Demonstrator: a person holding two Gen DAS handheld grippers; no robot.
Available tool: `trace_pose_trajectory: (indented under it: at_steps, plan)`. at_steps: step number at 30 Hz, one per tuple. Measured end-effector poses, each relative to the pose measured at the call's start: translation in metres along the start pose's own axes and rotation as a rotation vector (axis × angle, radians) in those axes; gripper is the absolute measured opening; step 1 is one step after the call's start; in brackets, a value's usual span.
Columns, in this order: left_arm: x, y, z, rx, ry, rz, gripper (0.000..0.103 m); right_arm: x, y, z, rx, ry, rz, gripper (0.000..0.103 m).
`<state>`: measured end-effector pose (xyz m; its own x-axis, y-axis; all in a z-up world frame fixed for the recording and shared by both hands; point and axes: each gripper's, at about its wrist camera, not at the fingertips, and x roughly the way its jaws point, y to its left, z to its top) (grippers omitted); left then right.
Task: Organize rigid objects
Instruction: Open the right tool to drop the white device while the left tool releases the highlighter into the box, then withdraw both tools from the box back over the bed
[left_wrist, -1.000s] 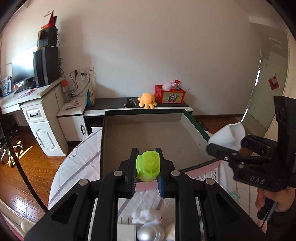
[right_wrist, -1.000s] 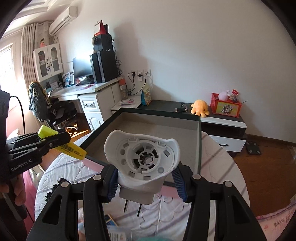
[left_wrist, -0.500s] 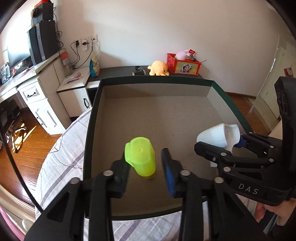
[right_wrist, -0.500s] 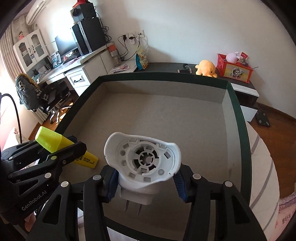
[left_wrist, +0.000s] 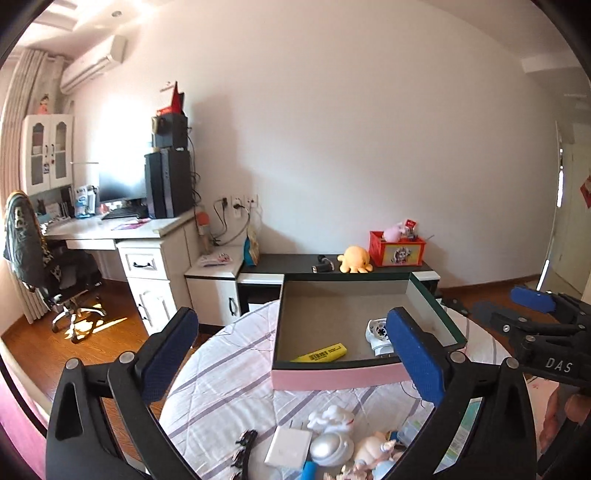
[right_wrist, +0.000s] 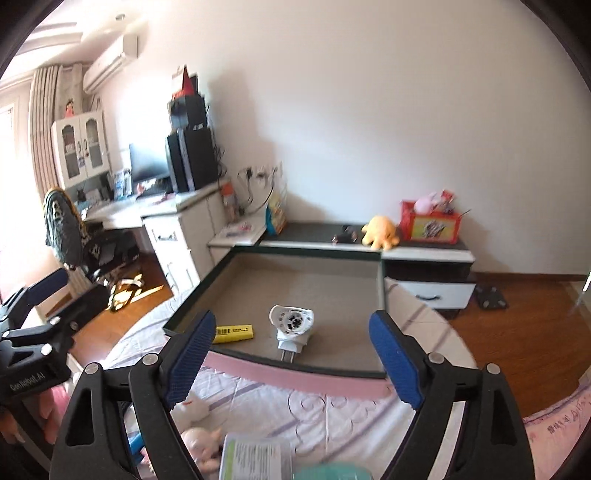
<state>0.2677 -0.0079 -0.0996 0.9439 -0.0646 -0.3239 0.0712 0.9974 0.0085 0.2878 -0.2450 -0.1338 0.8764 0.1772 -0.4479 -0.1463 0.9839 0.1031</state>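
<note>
While the yellow highlighter (right_wrist: 234, 333) and the white plug-in device (right_wrist: 292, 325) lie side by side on the floor of the open box (right_wrist: 321, 254), near its front wall, both grippers hang back over the bedspread (right_wrist: 332, 410) short of them. The left gripper (left_wrist: 295, 354) is spreading its jaws with nothing between them; the right gripper (right_wrist: 295, 354) is likewise opening, empty. Small toys (left_wrist: 332, 439) crowd the cover below.

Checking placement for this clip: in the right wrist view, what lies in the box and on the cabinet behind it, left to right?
In the box: yellow highlighter → white plug-in device. On the cabinet: small black item → orange plush → red crate.
</note>
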Motion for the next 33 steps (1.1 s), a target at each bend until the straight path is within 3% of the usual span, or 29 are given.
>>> trace_pose_trajectory:
  at_steps: [3,8,13,19,33]
  plan:
    - [-0.041,0.005,-0.007,-0.007,-0.039,0.044,0.103,-0.046,0.012,-0.009,-0.003,-0.075,-0.040,0.087]
    - [-0.090,0.005,-0.019,0.018,-0.034,0.104,0.103,-0.108,0.035,-0.030,-0.013,-0.140,-0.081,0.087]
    - [-0.135,0.011,-0.030,0.021,-0.046,0.093,0.103,-0.150,0.046,-0.046,-0.005,-0.167,-0.090,0.088]
    - [-0.163,0.009,-0.038,0.016,-0.034,0.041,0.103,-0.183,0.052,-0.054,-0.006,-0.192,-0.108,0.088]
    - [-0.186,0.005,-0.037,0.015,-0.055,0.036,0.103,-0.205,0.057,-0.059,-0.009,-0.207,-0.121,0.088]
